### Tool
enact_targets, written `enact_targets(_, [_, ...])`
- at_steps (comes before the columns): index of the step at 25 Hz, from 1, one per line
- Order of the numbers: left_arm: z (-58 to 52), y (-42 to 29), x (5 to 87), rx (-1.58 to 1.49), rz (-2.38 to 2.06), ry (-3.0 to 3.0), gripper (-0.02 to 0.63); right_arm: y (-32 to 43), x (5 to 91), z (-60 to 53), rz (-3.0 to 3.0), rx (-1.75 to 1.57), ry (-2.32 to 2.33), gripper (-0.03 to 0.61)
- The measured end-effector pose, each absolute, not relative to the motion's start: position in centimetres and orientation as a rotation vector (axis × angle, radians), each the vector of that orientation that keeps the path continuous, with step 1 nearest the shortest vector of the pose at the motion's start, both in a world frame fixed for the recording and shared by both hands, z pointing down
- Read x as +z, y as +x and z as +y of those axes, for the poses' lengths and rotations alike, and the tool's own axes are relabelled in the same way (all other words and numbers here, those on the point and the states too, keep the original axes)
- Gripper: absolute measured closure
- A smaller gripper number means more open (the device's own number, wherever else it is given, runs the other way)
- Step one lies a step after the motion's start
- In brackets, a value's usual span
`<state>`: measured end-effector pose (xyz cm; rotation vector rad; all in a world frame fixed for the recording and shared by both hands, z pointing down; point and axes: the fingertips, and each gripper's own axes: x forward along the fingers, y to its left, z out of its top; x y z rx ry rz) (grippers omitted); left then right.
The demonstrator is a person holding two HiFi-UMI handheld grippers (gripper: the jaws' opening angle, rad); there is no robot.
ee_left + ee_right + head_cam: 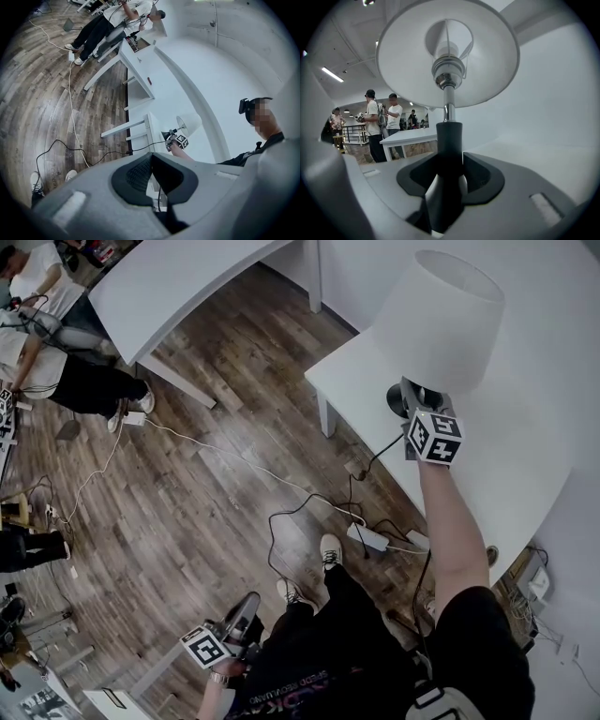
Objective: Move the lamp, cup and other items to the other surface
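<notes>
The right claw (449, 154) is closed on the lamp (447, 51). Its two jaws stand wide apart and press on either side of the dark sleeve low on the stem, just above the base. The bright metal rod and the white shade rise straight out of the claw, beyond the jaw tips. From the head view, this claw (411, 399) and the lamp sit over the desk (525, 456), close to that desk's left corner. The shade is further in over the desk top than the marker cube. It cannot be told whether the lamp's dark base touches the desk or hangs just clear of it. The lamp's black cable (375, 457) drops off the desk's near edge to the wooden floor (216, 493), where it trails beside a white power strip (367, 537).

The left claw (151, 161) has its jaw tips together with nothing between them. It is held low, well away from the desk and out over the floor. A second white desk (178, 282) stands across the floor from the first.
</notes>
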<state>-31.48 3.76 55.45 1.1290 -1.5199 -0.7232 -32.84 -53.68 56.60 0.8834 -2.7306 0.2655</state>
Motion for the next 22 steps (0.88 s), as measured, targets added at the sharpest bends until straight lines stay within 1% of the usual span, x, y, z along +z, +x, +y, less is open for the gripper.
enact_targets(8, [3.5, -31.5, 55.9, -0.704, -1.507, 1.121, 0.615, -32.6, 54.5, -53.9, -2.81, 0.294, 0.932, 0.413])
enact_targets(14, [2.4, -31.9, 56.1, -0.691, -1.478, 1.143, 0.615, -33.1, 51.0, -53.7, -2.894, 0.277, 0.939, 0.413])
enact_targets(22, [1.4, -32.3, 55.8, -0.663, -1.419, 1.225, 0.615, -31.0, 46.7, -52.4, -2.939, 0.204, 0.959, 0.413])
